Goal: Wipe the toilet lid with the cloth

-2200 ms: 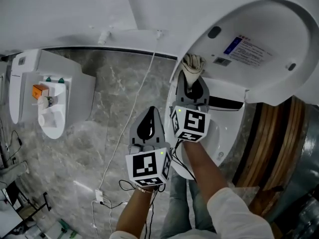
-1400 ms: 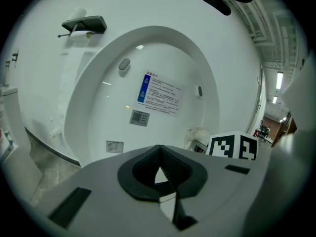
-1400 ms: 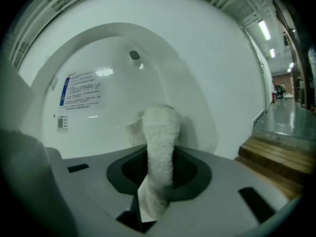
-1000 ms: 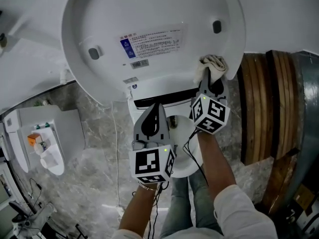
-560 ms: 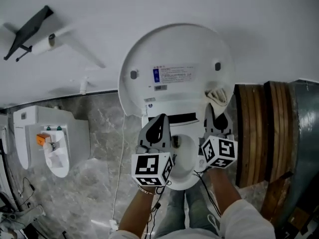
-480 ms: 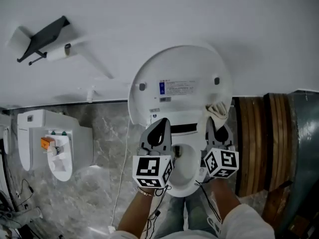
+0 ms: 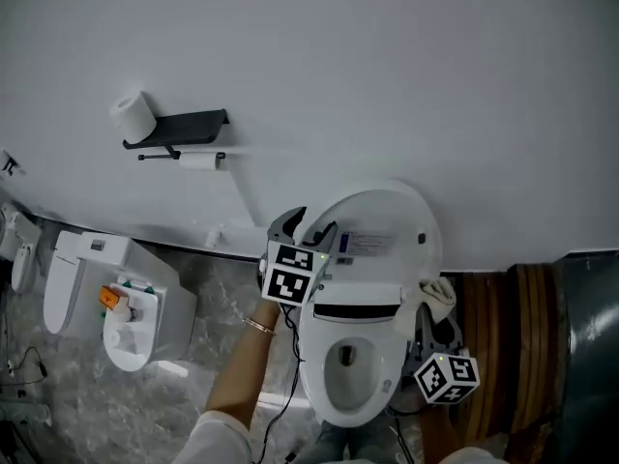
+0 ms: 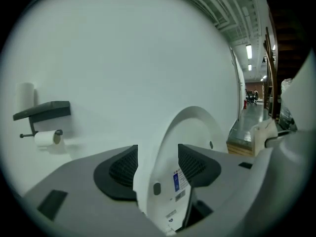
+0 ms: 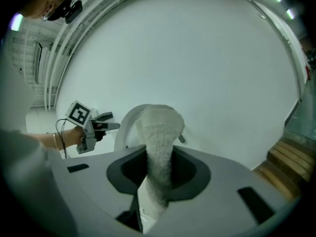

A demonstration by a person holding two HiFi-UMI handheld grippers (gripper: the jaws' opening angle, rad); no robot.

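The right claw [image 9: 159, 174] is clamped on a white cloth [image 9: 159, 132], which rises between its dark pads and bunches into a rounded top. Behind the cloth, the raised white toilet lid [image 9: 129, 120] stands against a plain white wall [image 9: 197, 58]. At left a hand [image 9: 74, 135] holds the left claw [image 9: 109, 121]. Its jaws have just been opening and stand apart at the lid's left rim; whether the rim sits between them is unclear. Wooden boards [image 9: 286, 162] lie at lower right.

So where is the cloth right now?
In the head view, the cloth is held by the right gripper, beside the raised toilet lid, at its right edge.
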